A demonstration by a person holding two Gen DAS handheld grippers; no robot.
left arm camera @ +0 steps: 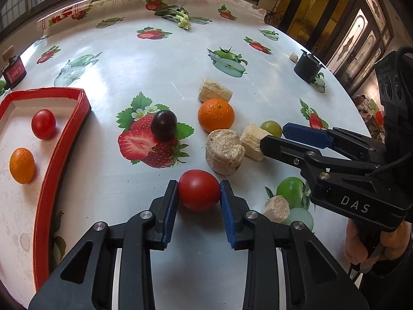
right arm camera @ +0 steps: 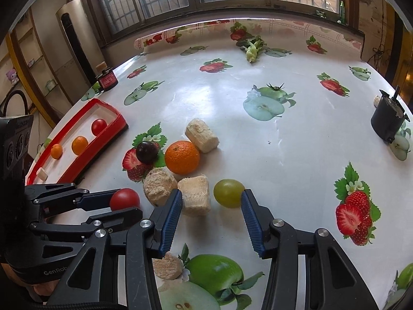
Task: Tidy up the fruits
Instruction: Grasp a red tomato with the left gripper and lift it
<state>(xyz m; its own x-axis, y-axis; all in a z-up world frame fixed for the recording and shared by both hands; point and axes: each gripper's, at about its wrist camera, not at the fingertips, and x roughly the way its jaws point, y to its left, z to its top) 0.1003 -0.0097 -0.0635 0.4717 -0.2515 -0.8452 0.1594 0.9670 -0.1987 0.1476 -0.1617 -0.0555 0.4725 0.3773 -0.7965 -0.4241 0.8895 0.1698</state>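
Observation:
My left gripper (left arm camera: 198,188) is shut on a red tomato (left arm camera: 198,193) that rests on the fruit-print tablecloth; its blue pads press both sides. In the right wrist view the same tomato (right arm camera: 124,198) shows between the left gripper's fingers (right arm camera: 126,202). My right gripper (right arm camera: 211,196) stands open, with a green grape (right arm camera: 228,193) against its right fingertip and a pale fibrous block (right arm camera: 195,196) by the left one. An orange (left arm camera: 216,115) and a dark plum (left arm camera: 164,125) lie loose further out. The red tray (left arm camera: 64,139) on the left holds a tomato (left arm camera: 43,124) and a small orange (left arm camera: 22,165).
Pale fibrous chunks lie among the fruit: a round one (left arm camera: 224,152), one behind the orange (left arm camera: 214,90), one near my left gripper (left arm camera: 276,208). A black cup (left arm camera: 308,68) stands at the right edge, leafy greens (left arm camera: 180,16) at the back, a small red-labelled device (left arm camera: 14,71) far left.

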